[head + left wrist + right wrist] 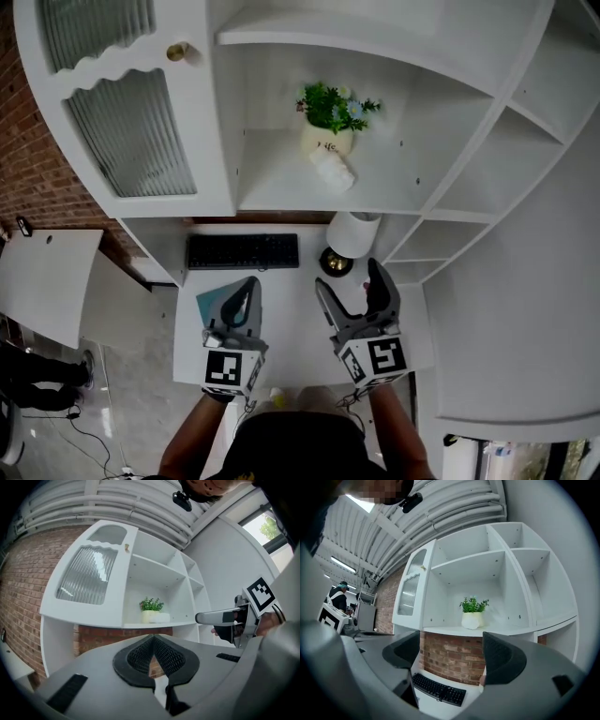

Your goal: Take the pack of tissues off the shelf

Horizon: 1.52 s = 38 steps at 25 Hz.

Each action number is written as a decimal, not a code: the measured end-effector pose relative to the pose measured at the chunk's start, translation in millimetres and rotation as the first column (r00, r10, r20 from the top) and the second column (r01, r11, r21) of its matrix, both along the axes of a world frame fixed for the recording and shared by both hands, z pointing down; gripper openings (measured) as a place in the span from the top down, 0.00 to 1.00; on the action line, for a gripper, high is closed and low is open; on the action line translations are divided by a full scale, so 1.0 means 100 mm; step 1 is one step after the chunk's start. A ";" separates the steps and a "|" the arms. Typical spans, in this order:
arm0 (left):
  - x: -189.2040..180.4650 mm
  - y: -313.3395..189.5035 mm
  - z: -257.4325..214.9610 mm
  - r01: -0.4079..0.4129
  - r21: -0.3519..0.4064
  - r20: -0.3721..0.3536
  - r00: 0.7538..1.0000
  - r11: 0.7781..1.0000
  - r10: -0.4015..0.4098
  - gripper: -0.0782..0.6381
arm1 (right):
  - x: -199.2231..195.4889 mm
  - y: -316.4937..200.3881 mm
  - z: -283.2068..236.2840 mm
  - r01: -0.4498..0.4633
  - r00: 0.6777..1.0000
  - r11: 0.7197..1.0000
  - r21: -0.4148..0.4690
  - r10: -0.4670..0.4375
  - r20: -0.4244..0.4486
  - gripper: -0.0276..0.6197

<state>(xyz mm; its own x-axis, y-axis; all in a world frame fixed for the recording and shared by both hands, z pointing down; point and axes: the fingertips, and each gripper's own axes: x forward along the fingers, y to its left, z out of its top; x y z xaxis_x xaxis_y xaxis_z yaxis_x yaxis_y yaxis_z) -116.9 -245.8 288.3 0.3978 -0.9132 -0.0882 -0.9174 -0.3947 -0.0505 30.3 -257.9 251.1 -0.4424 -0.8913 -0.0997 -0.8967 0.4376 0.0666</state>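
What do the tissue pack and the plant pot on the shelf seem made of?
Tissue pack: probably thin white plastic film, soft-cornered and faintly shiny. Plant pot: smooth cream body, likely glazed ceramic, though plastic is possible.

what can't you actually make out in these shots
Print on the pack of tissues: too small in every view.
The pack in the right gripper view: white against the white plant pot, outline lost.
The teal sheet, head view: mostly under the left tongs, so what it is is unclear.
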 end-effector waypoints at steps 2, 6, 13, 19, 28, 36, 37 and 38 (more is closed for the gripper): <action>-0.01 -0.11 -0.06 0.013 0.000 -0.022 1.000 1.000 -0.013 0.87 | 0.02 -0.15 -0.03 -0.010 1.000 1.000 -0.018 0.010 -0.002 0.37; 0.00 -0.38 -0.18 0.038 0.016 -0.049 0.998 0.999 -0.037 0.87 | 0.10 -0.51 -0.17 -0.024 1.000 0.999 -0.023 0.024 -0.002 0.37; 0.18 -0.78 -0.39 0.031 0.046 -0.036 0.999 0.998 -0.030 0.87 | 0.11 -0.95 -0.29 -0.018 1.000 0.999 -0.046 0.017 -0.025 0.37; 0.33 -1.05 -0.49 0.015 0.062 -0.026 1.000 0.998 -0.014 0.87 | 0.09 -1.22 -0.35 -0.014 0.997 0.997 -0.082 0.008 -0.073 0.37; 0.48 -1.31 -0.55 -0.020 0.062 -0.029 0.999 0.998 0.021 0.87 | 0.03 -1.47 -0.48 -0.004 0.987 0.993 -0.116 -0.015 -0.161 0.38; 0.56 -1.46 -0.57 -0.046 0.068 -0.030 0.998 0.997 0.048 0.87 | -0.03 -1.69 -0.42 0.000 0.976 0.985 -0.175 -0.038 -0.212 0.38; 0.56 -1.48 -0.57 -0.045 0.066 -0.033 0.998 0.997 0.047 0.87 | -0.03 -1.71 -0.40 0.000 0.976 0.984 -0.178 -0.039 -0.215 0.38; 0.56 -1.49 -0.56 -0.045 0.063 -0.034 0.998 0.997 0.047 0.87 | -0.02 -1.72 -0.39 0.000 0.976 0.983 -0.182 -0.040 -0.216 0.38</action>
